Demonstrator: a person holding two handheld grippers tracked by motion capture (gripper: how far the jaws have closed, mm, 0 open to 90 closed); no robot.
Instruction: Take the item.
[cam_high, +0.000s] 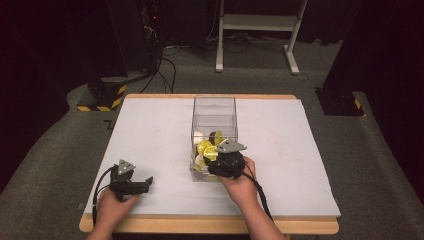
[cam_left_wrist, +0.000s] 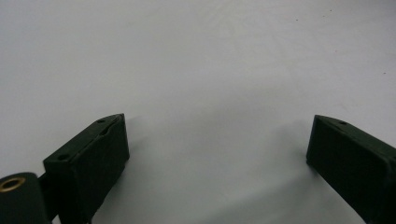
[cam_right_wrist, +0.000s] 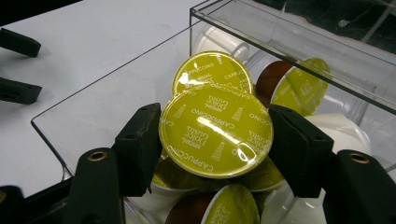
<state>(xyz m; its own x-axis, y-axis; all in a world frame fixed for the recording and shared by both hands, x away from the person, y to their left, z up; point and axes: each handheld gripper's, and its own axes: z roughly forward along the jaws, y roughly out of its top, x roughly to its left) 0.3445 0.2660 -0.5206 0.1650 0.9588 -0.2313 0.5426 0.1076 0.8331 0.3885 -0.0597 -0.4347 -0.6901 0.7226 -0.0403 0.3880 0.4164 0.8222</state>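
Observation:
A clear plastic box (cam_high: 214, 112) stands mid-table and holds several coffee capsules, most with yellow foil lids. My right gripper (cam_high: 212, 156) reaches into the box's near end. In the right gripper view it (cam_right_wrist: 215, 133) is shut on a yellow-lidded capsule (cam_right_wrist: 215, 126) marked Cappuccino, one jaw on each side of the lid. A second yellow lid (cam_right_wrist: 210, 69) lies just behind, and a brown capsule (cam_right_wrist: 290, 86) rests on its side. My left gripper (cam_high: 148, 184) rests open on the white table at the near left, and nothing sits between its jaws (cam_left_wrist: 217, 140).
The white tabletop (cam_high: 150, 135) spreads wide on both sides of the box. Its wooden front edge (cam_high: 200, 225) runs close under both hands. Beyond the table are a white stand (cam_high: 260, 30), cables and dark equipment on the floor.

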